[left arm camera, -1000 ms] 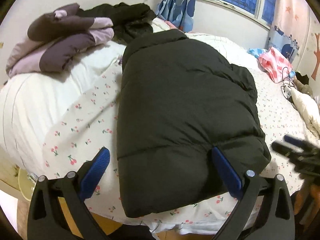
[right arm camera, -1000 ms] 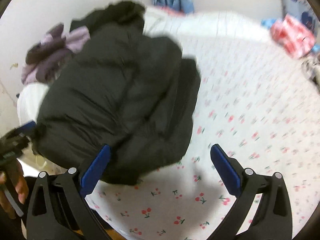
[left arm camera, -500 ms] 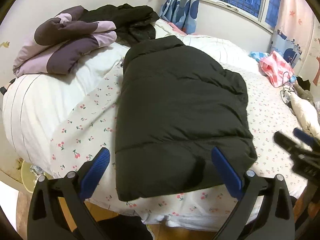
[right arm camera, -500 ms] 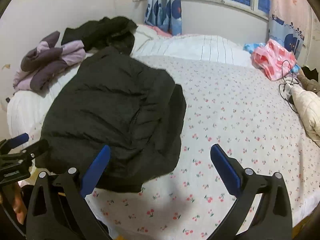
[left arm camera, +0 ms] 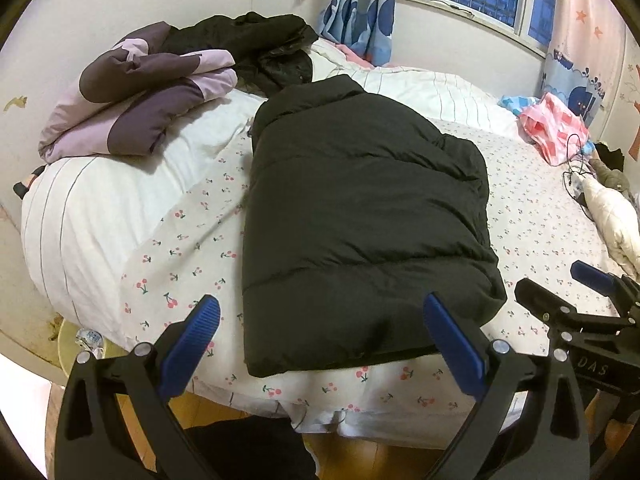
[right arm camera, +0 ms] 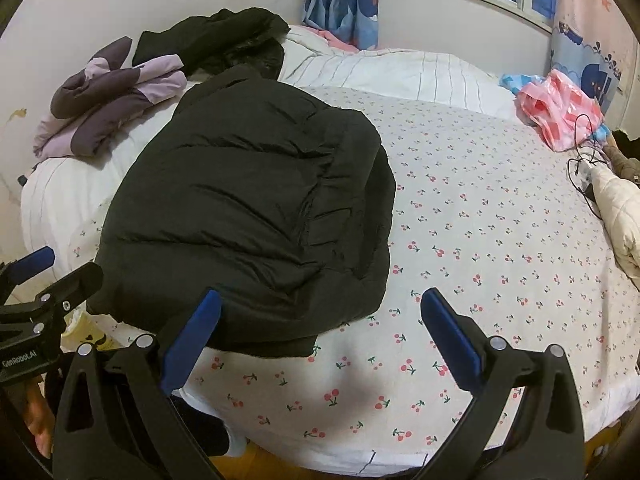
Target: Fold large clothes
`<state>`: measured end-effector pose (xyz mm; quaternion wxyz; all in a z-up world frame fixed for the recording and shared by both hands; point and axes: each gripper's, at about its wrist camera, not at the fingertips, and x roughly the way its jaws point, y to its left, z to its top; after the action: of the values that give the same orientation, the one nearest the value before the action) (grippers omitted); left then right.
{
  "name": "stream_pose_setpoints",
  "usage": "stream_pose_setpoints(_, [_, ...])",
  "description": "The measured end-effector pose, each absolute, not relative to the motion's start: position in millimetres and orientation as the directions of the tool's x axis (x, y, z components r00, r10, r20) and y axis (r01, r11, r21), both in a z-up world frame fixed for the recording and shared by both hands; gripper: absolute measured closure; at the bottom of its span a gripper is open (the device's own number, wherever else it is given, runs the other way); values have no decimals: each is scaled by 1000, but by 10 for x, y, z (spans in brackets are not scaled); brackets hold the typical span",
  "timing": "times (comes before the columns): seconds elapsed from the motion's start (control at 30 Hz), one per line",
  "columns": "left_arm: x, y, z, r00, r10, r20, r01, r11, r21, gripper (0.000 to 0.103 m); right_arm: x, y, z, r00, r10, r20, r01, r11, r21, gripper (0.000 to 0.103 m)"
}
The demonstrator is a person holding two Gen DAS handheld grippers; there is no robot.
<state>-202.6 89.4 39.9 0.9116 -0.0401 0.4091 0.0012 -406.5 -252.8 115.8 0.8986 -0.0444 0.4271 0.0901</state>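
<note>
I am holding my left gripper (left arm camera: 320, 344) with its fingers spread wide, gripping nothing, above the near hem of the black puffer jacket (left arm camera: 360, 216) lying folded on the bed (right arm camera: 500, 240). My right gripper (right arm camera: 318, 332) is hovering likewise wide apart and empty, just right of it.

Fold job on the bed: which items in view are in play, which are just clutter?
In play:
black puffer jacket, flat on the cherry-print sheet
left hand-held gripper, open
right hand-held gripper, open

Lying about:
purple quilted jacket
black garment heap
pink plastic bag
cream padded garment
cable
</note>
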Motion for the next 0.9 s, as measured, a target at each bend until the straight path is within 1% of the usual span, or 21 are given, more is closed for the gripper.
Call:
stream_pose_setpoints(0.1, [-2027, 901, 376, 642, -64, -764, -22, 995, -101, 6, -4055, -2507, 1158, 606, 119, -786, -197, 980, -3, 6])
stream_pose_setpoints(0.27, [-1961, 878, 311, 567, -67, -821, -10, 996, -88, 6, -4040, -2468, 1153, 586, 109, -803, -189, 982, -5, 6])
stream_pose_setpoints(0.37, [-1997, 898, 330, 586, -54, -809, -20, 997, -81, 6, -4037, -2460, 1158, 582, 104, -807, -192, 981, -12, 6])
stream_pose_setpoints(0.9, [-1969, 946, 306, 553, -45, -832, -37, 996, -78, 6, -3981, -2447, 1101, 541, 102, -835, -200, 980, -10, 6])
